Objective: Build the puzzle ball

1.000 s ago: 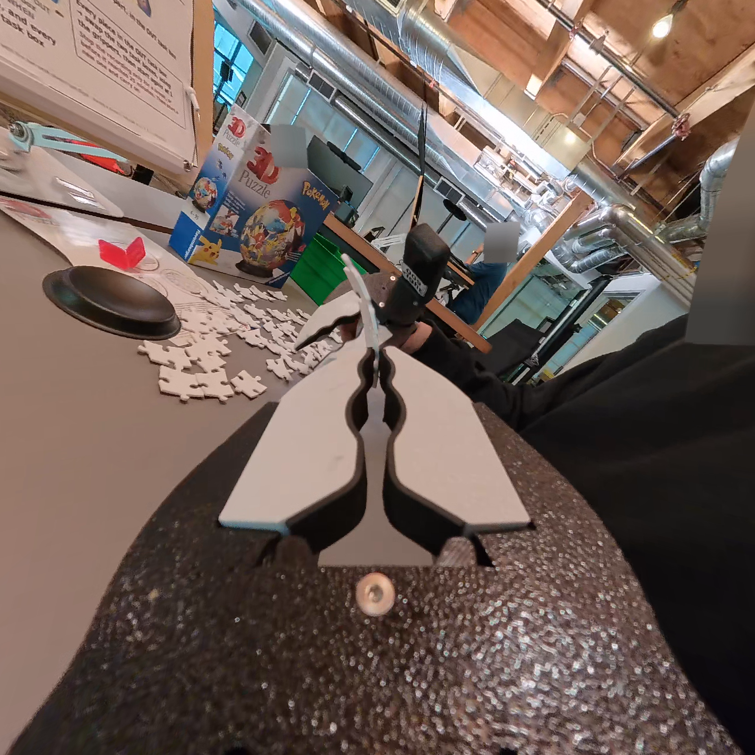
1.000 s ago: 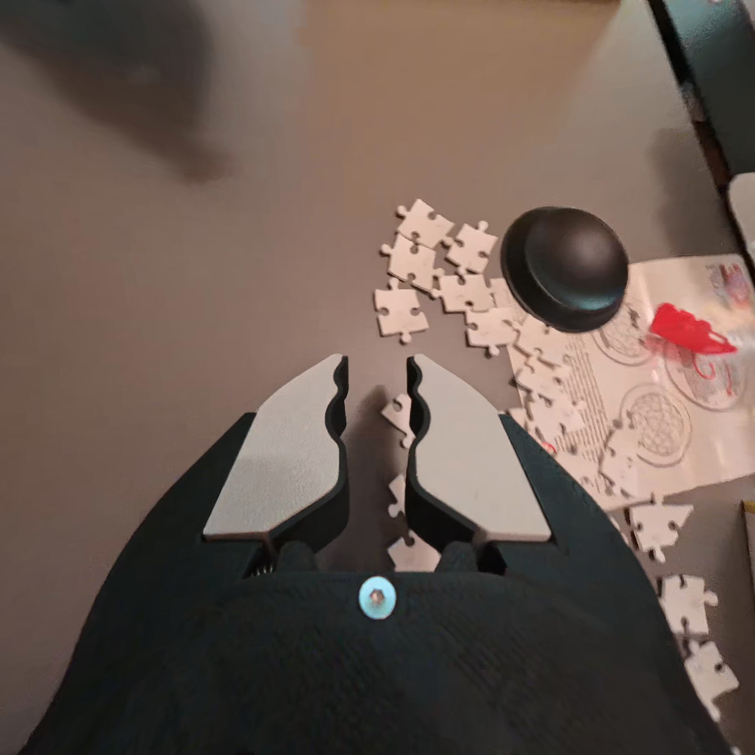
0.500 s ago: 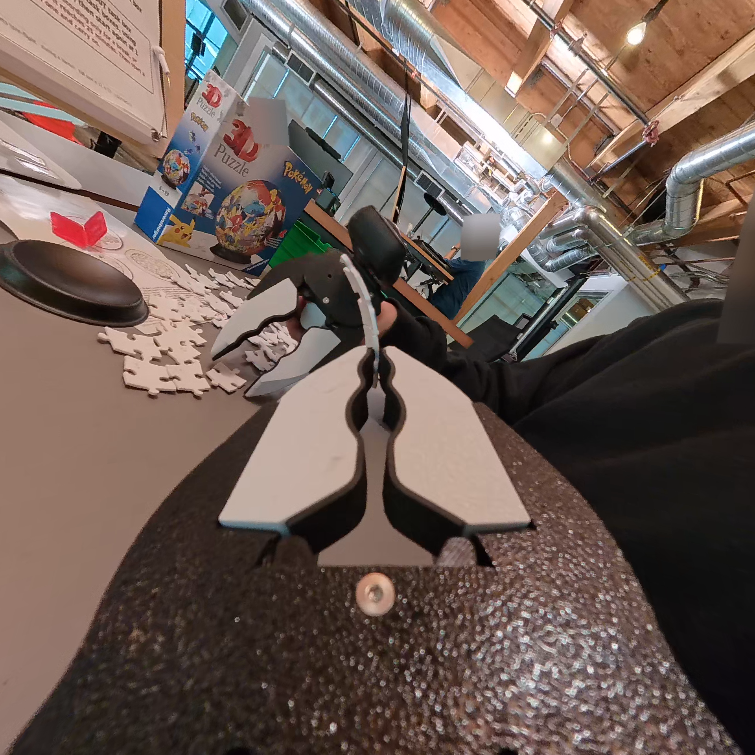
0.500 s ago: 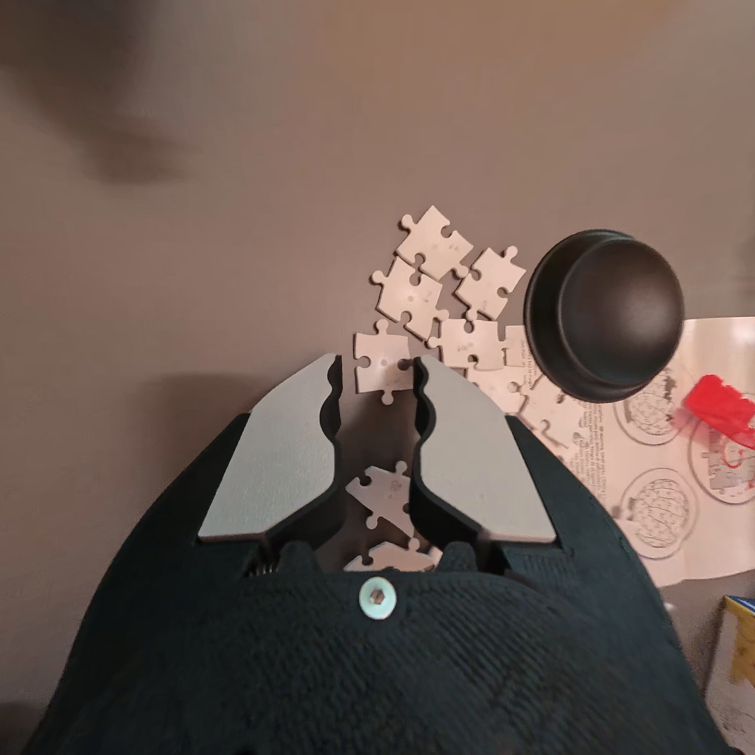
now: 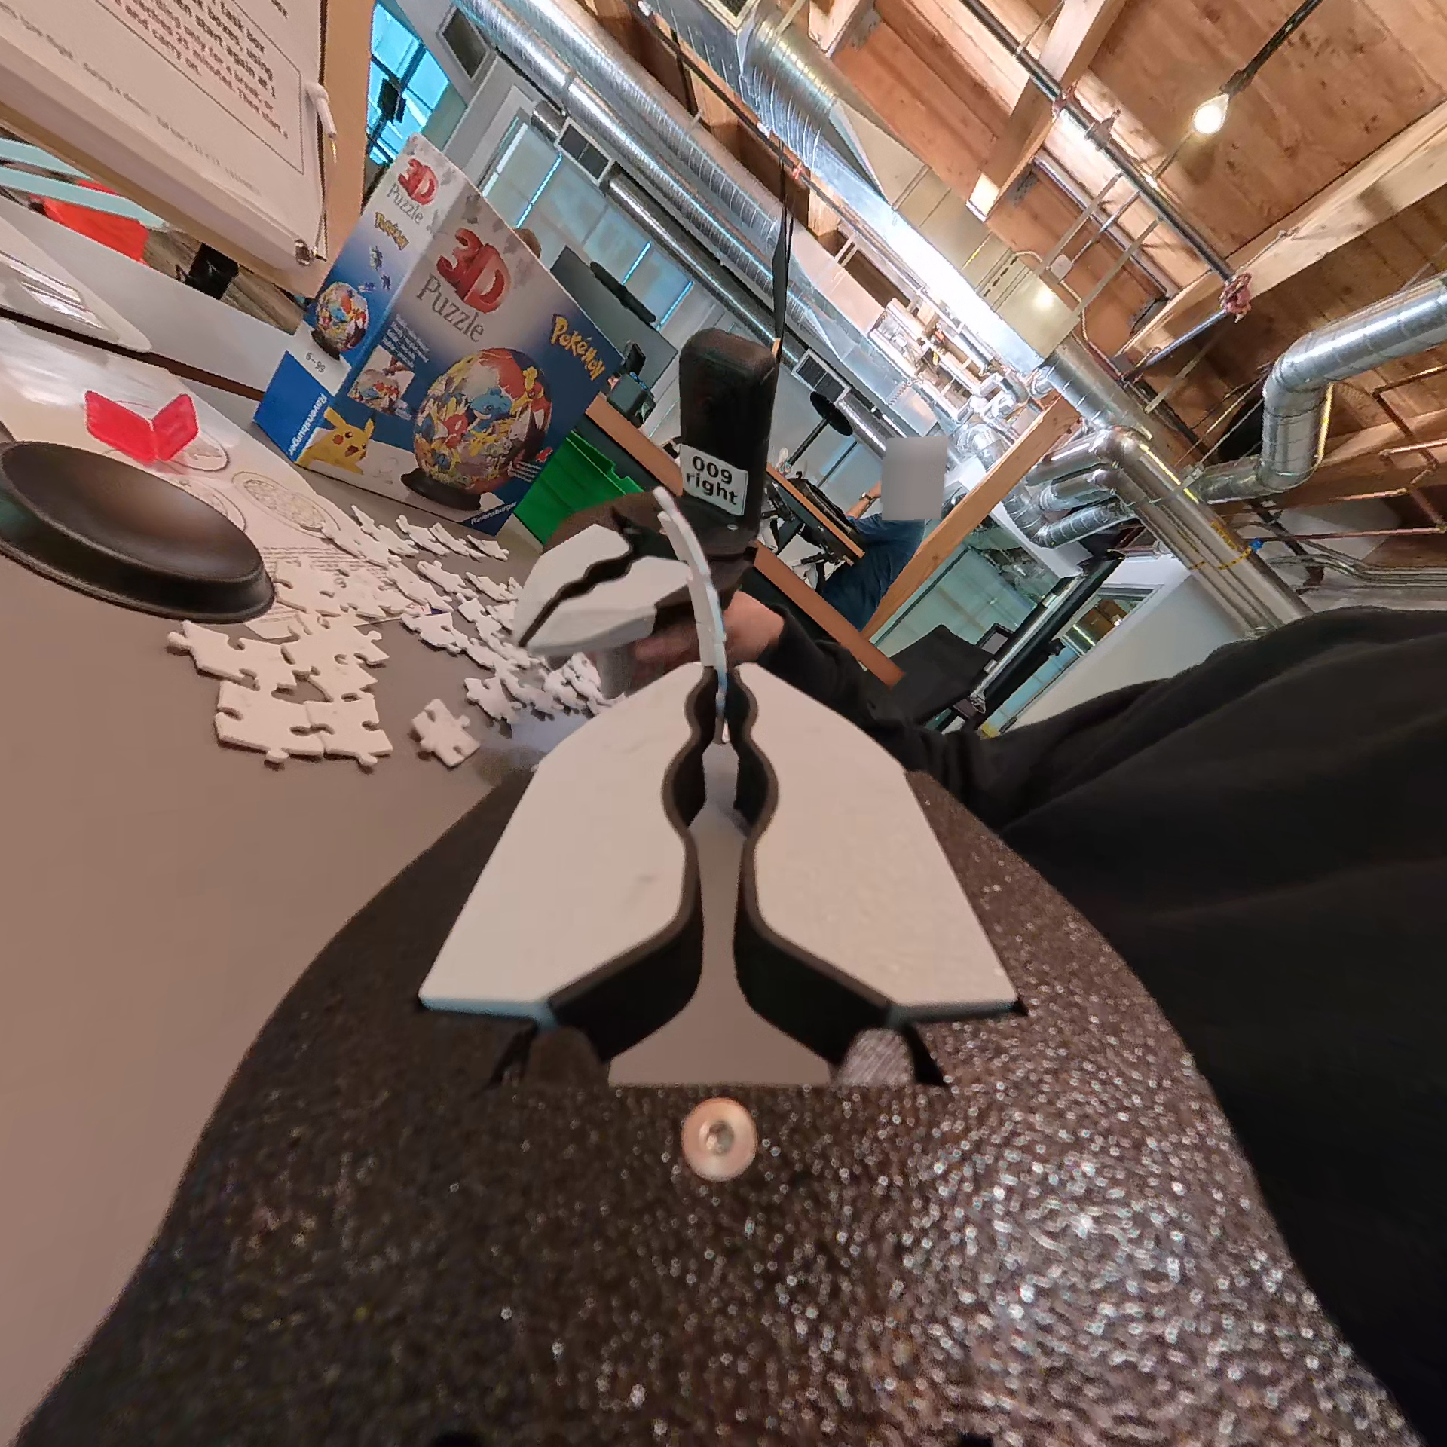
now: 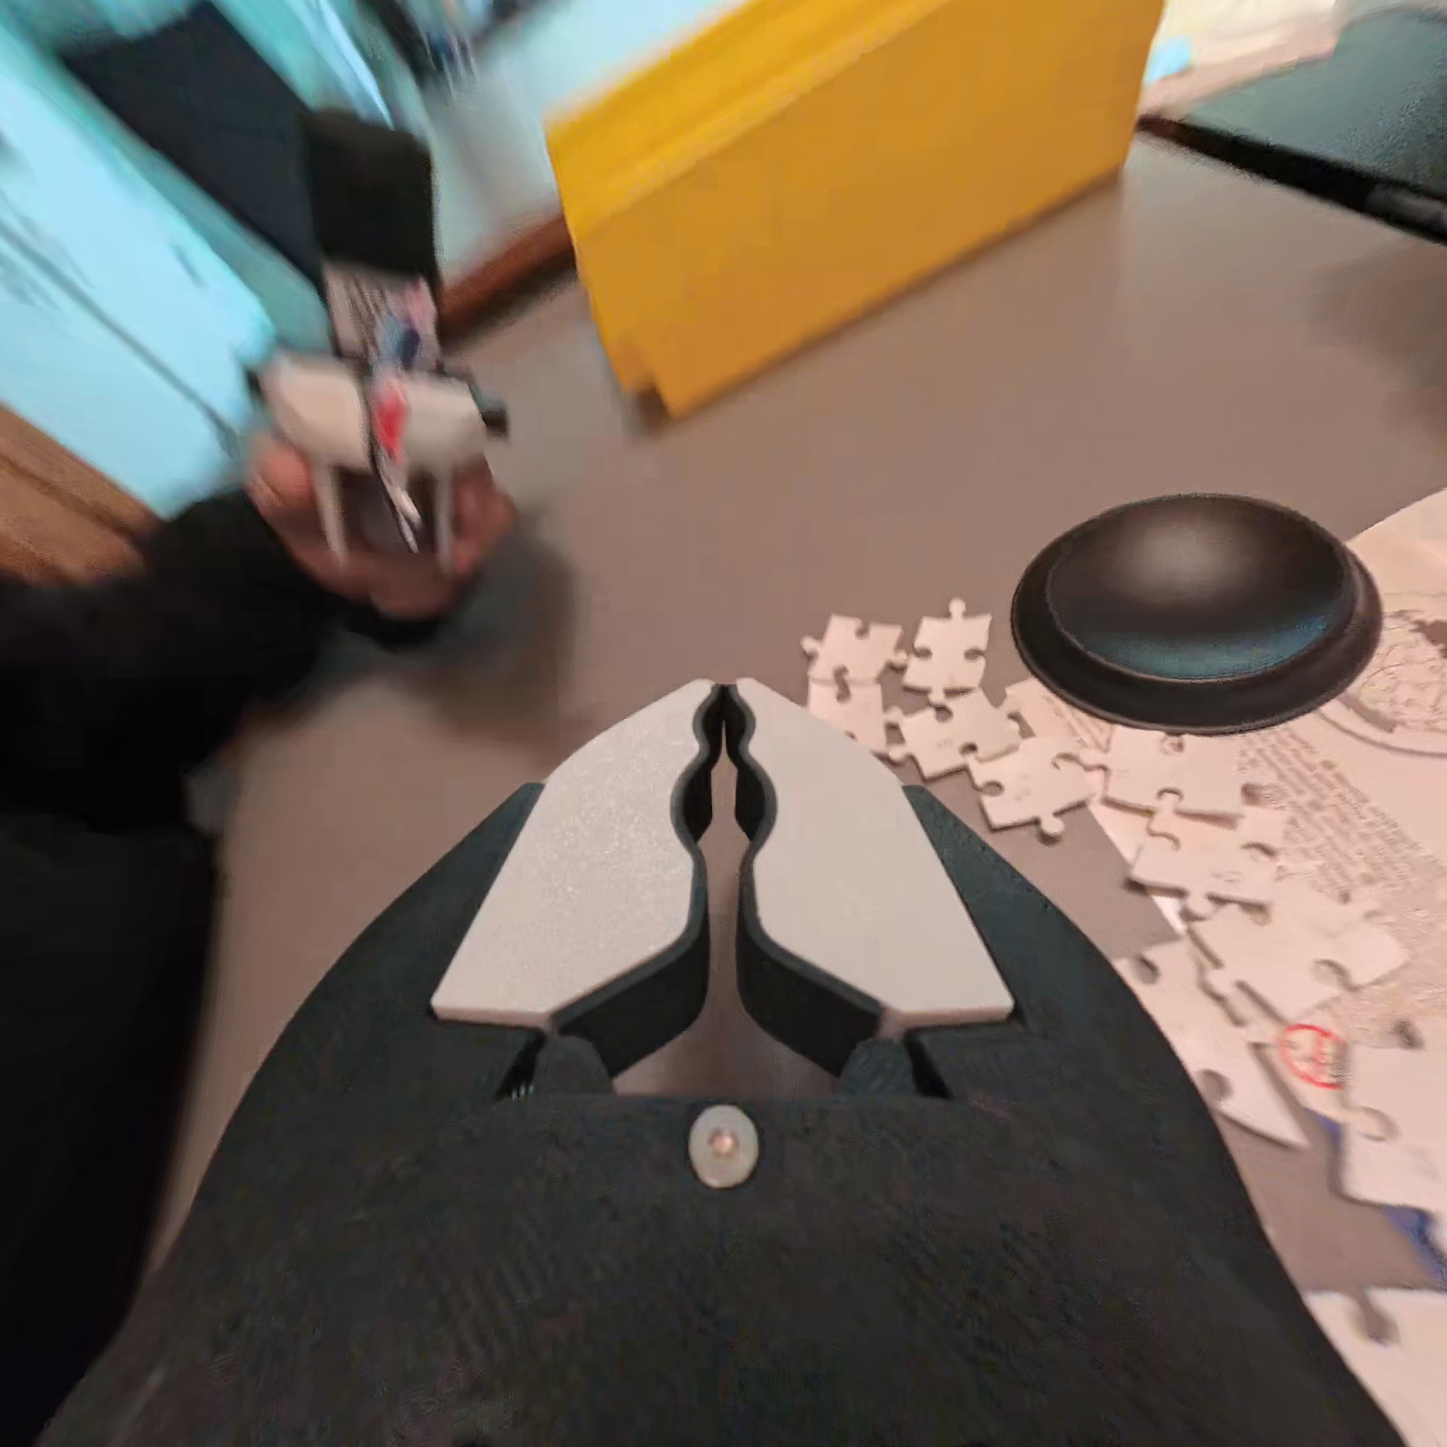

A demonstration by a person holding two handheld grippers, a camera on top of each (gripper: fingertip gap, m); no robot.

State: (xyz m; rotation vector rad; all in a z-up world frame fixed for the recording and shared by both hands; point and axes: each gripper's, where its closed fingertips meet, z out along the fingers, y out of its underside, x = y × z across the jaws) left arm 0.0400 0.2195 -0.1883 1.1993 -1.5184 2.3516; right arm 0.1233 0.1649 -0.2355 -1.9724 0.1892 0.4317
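On the tabletop loose puzzle pieces lie beside the black stand. The left hand-held gripper pinches a curved strip of joined pieces; the right hand-held gripper is together, seemingly empty. Steady the strip upright; bring pieces edge-on.

White puzzle pieces dot the grey-brown table, beside a black stand, a blue, multicoloured puzzle box at upper left, and a red clip.
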